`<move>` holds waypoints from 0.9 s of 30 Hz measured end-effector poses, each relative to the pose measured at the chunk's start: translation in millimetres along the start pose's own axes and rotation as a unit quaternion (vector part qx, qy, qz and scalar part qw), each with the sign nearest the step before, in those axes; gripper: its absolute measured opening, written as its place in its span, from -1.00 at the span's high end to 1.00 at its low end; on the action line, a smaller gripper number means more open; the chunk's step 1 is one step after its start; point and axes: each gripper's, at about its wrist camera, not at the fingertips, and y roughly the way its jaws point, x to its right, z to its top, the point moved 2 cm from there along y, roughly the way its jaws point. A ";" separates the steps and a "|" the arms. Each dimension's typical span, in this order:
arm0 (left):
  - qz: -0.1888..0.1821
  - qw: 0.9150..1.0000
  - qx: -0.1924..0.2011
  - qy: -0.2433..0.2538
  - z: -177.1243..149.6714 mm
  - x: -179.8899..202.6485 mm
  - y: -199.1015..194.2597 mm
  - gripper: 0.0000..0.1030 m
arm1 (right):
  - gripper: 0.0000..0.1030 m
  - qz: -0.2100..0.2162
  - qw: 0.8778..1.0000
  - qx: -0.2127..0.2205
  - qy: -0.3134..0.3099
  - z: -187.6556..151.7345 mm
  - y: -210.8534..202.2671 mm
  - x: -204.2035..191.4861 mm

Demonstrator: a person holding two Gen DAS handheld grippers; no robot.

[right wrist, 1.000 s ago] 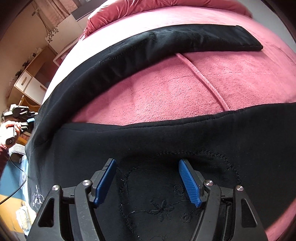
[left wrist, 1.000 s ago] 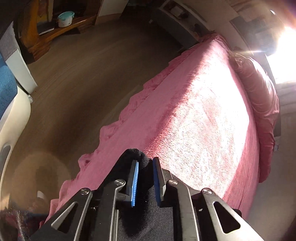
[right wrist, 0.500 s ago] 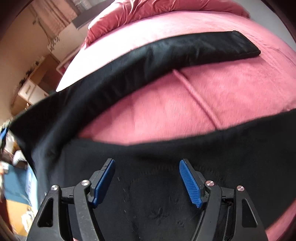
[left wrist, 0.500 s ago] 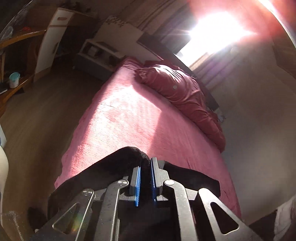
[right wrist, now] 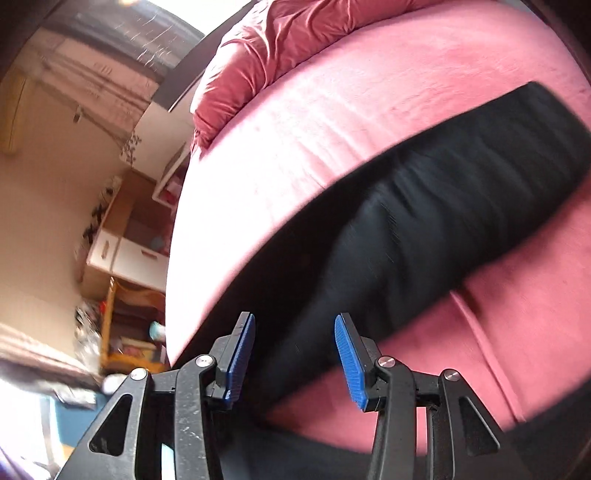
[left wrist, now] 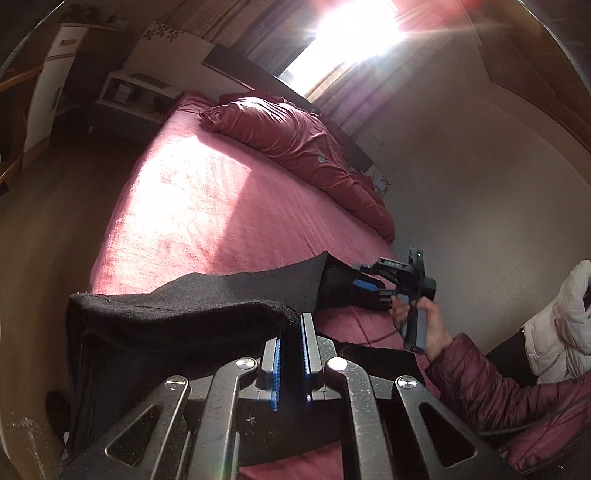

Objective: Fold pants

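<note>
Black pants lie on a pink bed. My left gripper is shut on a fold of the pants' fabric and holds it lifted above the bed. In the left wrist view my right gripper is held by a hand at the right, over the far part of the pants. In the right wrist view my right gripper is open and empty, with one pant leg stretched across the bed ahead of it. The view is blurred.
A pink pillow lies at the head of the bed under a bright window. Wooden floor and shelves are on the left. A person's arm in a maroon jacket is at the right.
My left gripper has lifted and carried the pants fabric across toward the right. My right gripper has swung left and up over the pant leg, still open.
</note>
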 end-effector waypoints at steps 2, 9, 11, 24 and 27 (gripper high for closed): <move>0.000 1.000 -0.002 -0.002 -2.4 -0.4 0.5 0.83 | 0.11 -0.006 1.000 -0.001 0.013 16.6 12.3 -5.3; -0.001 1.000 -0.020 -0.004 -4.0 -7.2 3.6 0.83 | 0.24 -0.051 0.998 -0.013 0.040 53.2 66.2 -11.0; 0.002 1.000 -0.024 -0.003 -1.0 -10.4 4.9 0.83 | 0.52 -0.067 0.997 -0.018 0.031 60.0 76.3 -11.5; 0.110 0.982 0.043 -0.148 128.9 -115.9 33.0 0.83 | 0.85 0.024 0.999 0.041 -0.025 56.9 -25.1 -44.0; 0.112 0.978 0.068 -0.163 153.4 -122.7 31.0 0.84 | 0.85 0.055 0.996 0.056 -0.051 34.1 -61.5 -49.9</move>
